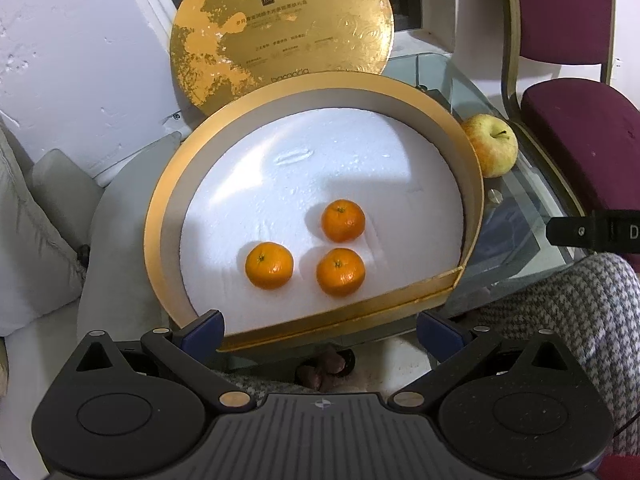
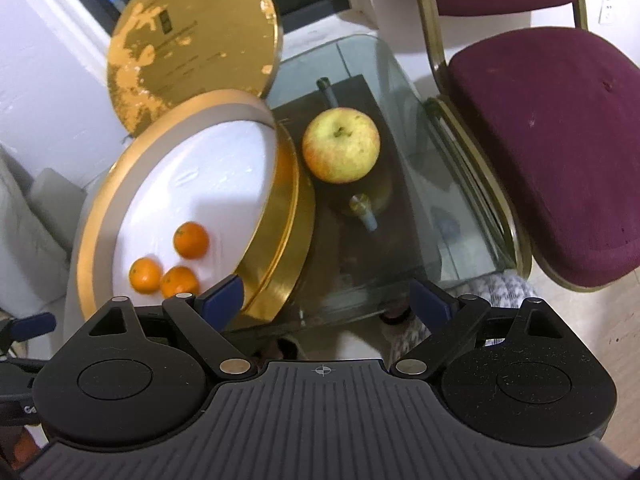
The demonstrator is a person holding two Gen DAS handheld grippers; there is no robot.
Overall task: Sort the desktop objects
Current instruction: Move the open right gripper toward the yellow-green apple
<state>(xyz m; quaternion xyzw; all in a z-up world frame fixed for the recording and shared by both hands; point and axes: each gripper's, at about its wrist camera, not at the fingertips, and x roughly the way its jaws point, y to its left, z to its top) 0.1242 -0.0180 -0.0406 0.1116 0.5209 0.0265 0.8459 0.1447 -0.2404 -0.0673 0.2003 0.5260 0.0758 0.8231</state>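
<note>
Three tangerines (image 1: 269,265) (image 1: 343,220) (image 1: 340,272) lie inside the round gold box (image 1: 154,216), on its white foam lining, grouped toward the box's near edge; the two nearer ones sit side by side and the third is just behind them. None of them touches another. One apple (image 2: 340,145) stands outside the box on the glass table (image 2: 424,216), just beside the box's right wall, stem up. One gold lid (image 1: 280,28) stands tilted behind the box at the table's far edge, against the white wall.

The left gripper (image 1: 320,330) hangs over the box's near rim, its two blue-tipped fingers spread wide with nothing between them. The right gripper (image 2: 326,300) hovers at the table's near edge, its fingers likewise wide apart and holding nothing. One maroon chair (image 2: 552,140) stands beyond the table's right edge.
</note>
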